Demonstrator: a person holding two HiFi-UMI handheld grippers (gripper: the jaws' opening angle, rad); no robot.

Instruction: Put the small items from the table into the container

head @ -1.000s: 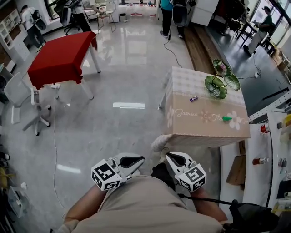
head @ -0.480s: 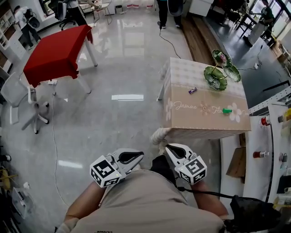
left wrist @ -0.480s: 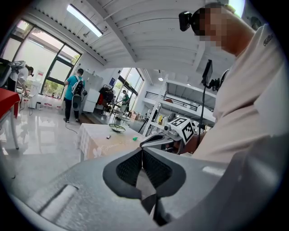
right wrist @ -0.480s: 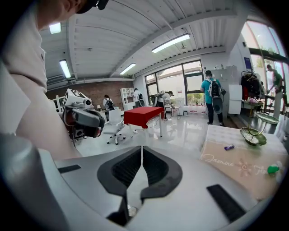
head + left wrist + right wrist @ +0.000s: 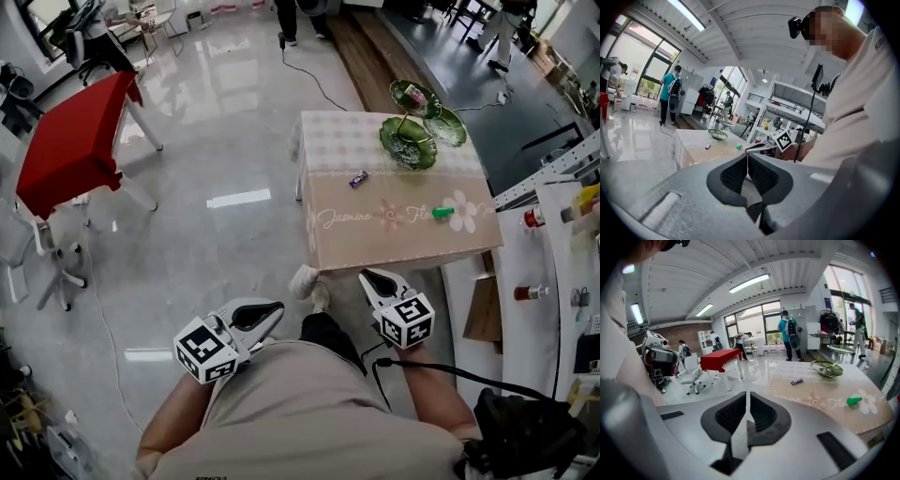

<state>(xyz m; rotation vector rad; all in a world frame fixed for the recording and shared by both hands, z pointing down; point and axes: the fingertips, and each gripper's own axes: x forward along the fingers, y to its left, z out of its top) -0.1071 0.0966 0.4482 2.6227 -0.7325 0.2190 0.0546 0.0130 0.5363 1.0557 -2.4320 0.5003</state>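
Facing the cloth-covered table, both grippers are held shut and empty.

The left gripper (image 5: 274,307) and the right gripper (image 5: 368,277) are seen close in front of the person's torso. In each gripper view the jaws are pressed together with nothing caught between them. The right gripper is placed nearer the table (image 5: 394,239), just short of its near edge, and the left one is held farther off over the floor. On the cloth, a small purple item (image 5: 358,178) is laid near the middle and a small green item (image 5: 442,213) toward the near right corner, well apart. The green leaf-shaped container (image 5: 409,143) is set at the far side. A red table (image 5: 66,155) is seen far left.
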